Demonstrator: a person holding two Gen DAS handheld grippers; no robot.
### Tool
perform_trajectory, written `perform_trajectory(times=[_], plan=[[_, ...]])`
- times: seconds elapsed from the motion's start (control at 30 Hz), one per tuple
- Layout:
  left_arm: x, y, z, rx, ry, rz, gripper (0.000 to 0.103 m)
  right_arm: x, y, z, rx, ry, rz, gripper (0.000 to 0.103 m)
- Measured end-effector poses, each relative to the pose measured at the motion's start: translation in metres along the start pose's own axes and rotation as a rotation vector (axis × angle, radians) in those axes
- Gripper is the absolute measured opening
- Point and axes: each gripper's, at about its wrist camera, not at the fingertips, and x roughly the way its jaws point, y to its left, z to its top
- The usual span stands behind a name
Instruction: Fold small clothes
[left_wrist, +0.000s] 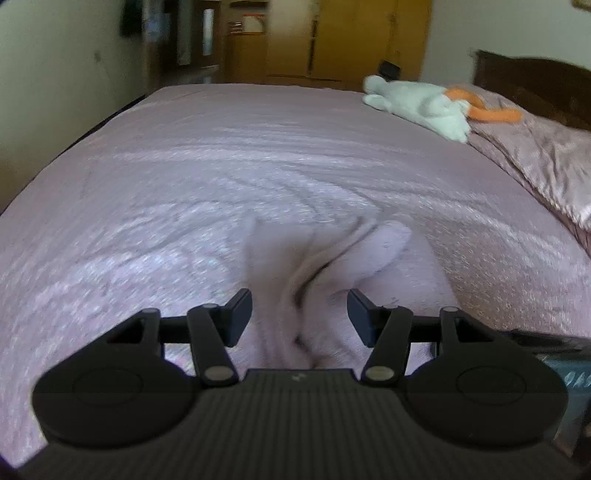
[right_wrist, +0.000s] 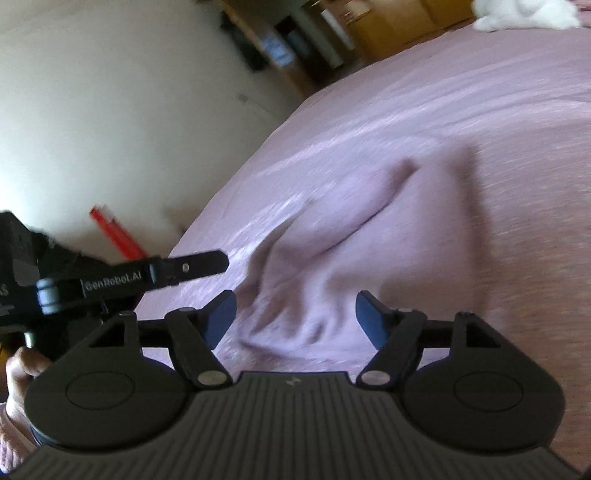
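Both the left hand-held gripper (left_wrist: 299, 314) and the right hand-held gripper (right_wrist: 295, 317) are spread wide, holding nothing. A crumpled pale pink garment (left_wrist: 332, 266) lies near the bed's (left_wrist: 147, 184) near edge, open bedspread stretching beyond toward a plush toy (left_wrist: 417, 103) at the far right corner.

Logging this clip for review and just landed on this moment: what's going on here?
A person holds a tool in each hand over a bed with a pink bedspread. A small pale pink garment lies crumpled in front of both. The left tool and right tool are both open, gripping nothing. The cloth looks bunched, not yet folded flat. The pictures are blurred. A white and orange soft toy lies near the pillow end.
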Motion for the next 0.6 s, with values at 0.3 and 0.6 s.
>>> perform_trajectory(times=[0.3,0.6], plan=[[0.044,-0.032,0.009,0.116,0.043,-0.02,0.059,-0.042,-0.049,0.005,0.139,-0.103,-0.106,0.083],[0.083,-0.045,0.012,0.148,0.07,-0.007,0.059,-0.047,-0.075,-0.006,0.219,-0.118,-0.151,0.084]])
